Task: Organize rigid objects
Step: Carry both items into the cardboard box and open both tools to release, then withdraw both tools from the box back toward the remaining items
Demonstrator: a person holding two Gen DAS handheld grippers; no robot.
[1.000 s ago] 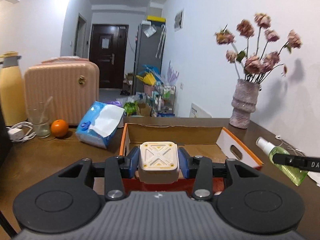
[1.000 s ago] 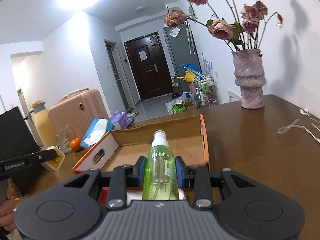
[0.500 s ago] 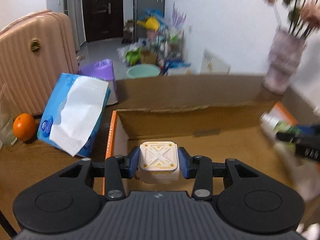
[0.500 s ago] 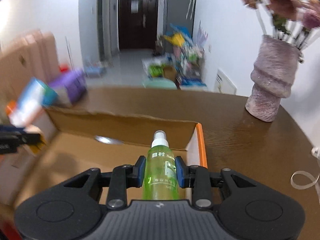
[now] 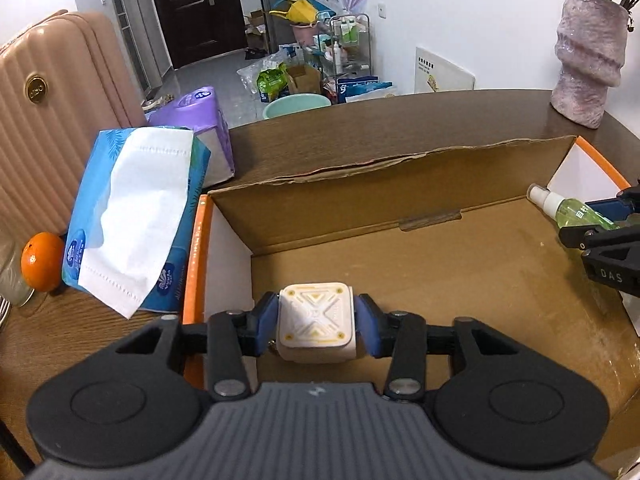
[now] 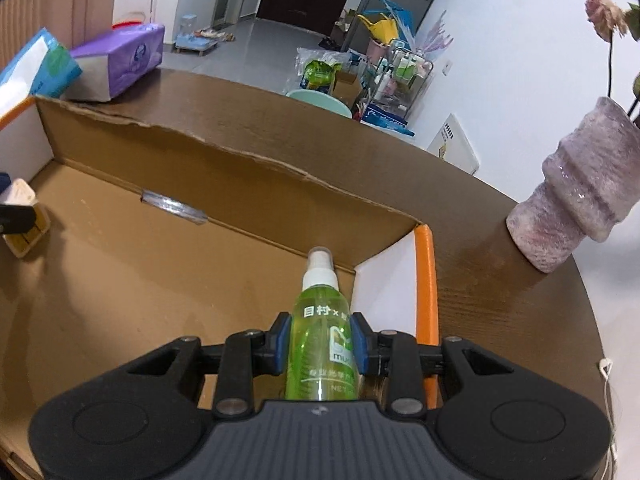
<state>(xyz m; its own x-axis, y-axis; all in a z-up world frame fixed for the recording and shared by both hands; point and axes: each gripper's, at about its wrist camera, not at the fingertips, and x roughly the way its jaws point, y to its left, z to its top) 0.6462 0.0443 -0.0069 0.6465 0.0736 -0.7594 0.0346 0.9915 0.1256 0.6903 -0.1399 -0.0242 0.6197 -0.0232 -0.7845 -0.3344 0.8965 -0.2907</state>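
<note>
Dark wood counter (image 5: 72, 344) carries an open cardboard box (image 5: 400, 184) with orange rims, and both tools reach into it from the near side. On the left, the left hand-held gripper (image 5: 316, 322) is clamped on a small white cube (image 5: 315, 320) with a yellow cross pattern, its blue pads pressed to both sides, held in the near left corner of the box; whether the cube touches the floor cannot be told. On the right, the right hand-held gripper (image 6: 322, 342) is closed around a green spray bottle (image 6: 323, 336), its white nozzle pointing to the far wall of the box, close to the right wall with the orange rim. Just left of the box lies a blue tissue pack (image 5: 132, 216) with a white sheet hanging out, a purple tissue pack (image 5: 200, 120) behind it and an orange (image 5: 42, 260) further left. A pink suitcase (image 5: 52, 120) stands at the far left, and a mauve vase (image 6: 580, 196) stands on the counter to the far right of the box.
</note>
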